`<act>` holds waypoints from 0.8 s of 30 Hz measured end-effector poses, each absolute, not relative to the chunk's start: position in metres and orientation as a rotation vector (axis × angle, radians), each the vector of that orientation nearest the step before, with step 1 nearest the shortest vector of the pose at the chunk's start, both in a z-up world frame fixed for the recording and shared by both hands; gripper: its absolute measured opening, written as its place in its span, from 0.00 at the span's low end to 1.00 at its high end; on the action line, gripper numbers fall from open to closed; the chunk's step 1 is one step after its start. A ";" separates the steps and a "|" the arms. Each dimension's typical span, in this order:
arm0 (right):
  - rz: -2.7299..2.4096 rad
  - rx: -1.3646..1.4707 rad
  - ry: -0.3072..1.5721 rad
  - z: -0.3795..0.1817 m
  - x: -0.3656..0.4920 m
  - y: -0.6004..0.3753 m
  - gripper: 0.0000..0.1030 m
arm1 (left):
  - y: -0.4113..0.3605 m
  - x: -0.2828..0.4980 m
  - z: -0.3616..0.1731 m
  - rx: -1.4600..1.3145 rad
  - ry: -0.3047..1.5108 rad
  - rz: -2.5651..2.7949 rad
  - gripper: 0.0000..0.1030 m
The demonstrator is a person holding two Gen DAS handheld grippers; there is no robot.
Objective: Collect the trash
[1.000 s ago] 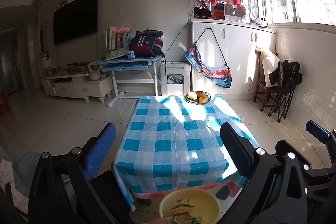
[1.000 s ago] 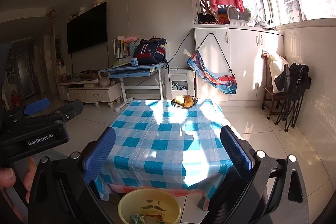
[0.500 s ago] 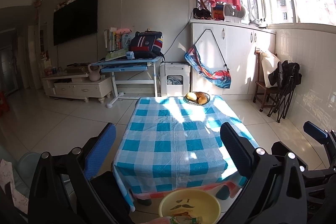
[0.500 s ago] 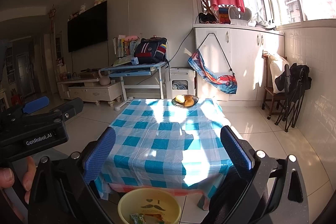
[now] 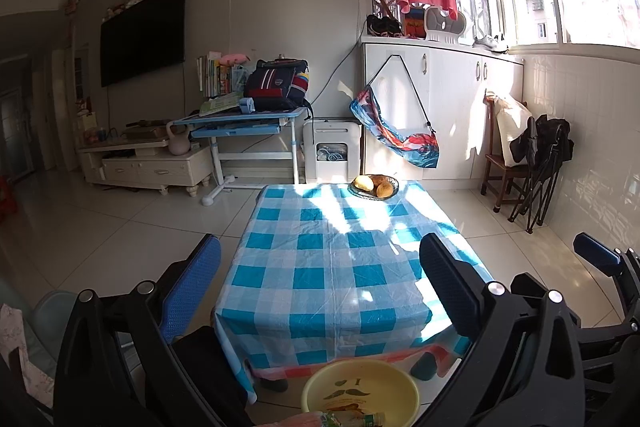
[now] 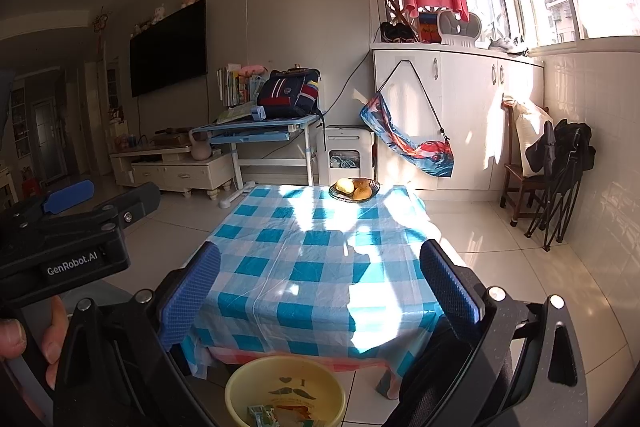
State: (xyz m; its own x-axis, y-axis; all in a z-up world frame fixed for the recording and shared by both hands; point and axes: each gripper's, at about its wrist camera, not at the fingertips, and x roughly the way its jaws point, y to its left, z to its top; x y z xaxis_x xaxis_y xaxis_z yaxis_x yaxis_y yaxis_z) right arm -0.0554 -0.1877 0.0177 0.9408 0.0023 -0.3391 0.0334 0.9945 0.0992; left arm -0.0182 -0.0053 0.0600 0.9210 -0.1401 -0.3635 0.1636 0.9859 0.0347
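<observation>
left hand-held gripper (image 5: pixel 320 291): fingers spread wide, nothing between the blue pads. right hand-held gripper (image 6: pixel 320 291): also spread wide, empty.

yellow basin (image 6: pixel 285 393) sits on the floor directly below and between the right hand-held gripper's fingers, at the bottom edge of that view. trash wrappers (image 6: pixel 280 415) lie inside it; a green-printed packet and an orange one can be made out, the rest is cut off by the frame. in the left wrist view the same basin (image 5: pixel 360 383) is below the gap and a little toward the right finger, with wrappers (image 5: pixel 344 418) at its near rim.

bench (image 5: pixel 344 267) with blue-and-white checked cloth stands just beyond the basin, ahead of both hand-held grippers; near edge of the cloth hangs close to the basin's far rim. fruit plate (image 5: pixel 374 186) at the far end of the bench, well apart from both.

the left hand-held gripper body shows at the left edge of the right wrist view, a person's fingers (image 6: pixel 16 339) wrapped on its handle.
</observation>
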 end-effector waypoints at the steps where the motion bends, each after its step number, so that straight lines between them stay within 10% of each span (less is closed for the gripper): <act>1: -0.017 0.105 0.345 0.018 -0.055 -0.188 0.93 | -0.005 -0.018 0.060 0.065 0.368 -0.156 0.93; 24: -0.015 0.108 0.430 -0.004 -0.003 -0.205 0.93 | 0.015 0.032 0.043 0.039 0.490 -0.129 0.93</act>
State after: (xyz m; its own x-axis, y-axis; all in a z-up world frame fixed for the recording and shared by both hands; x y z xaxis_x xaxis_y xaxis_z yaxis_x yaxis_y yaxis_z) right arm -0.0030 -0.2046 -0.0037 0.9090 0.0088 -0.4166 0.0370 0.9941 0.1018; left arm 0.0324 0.0148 0.0434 0.8745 -0.1143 -0.4713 0.1331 0.9911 0.0066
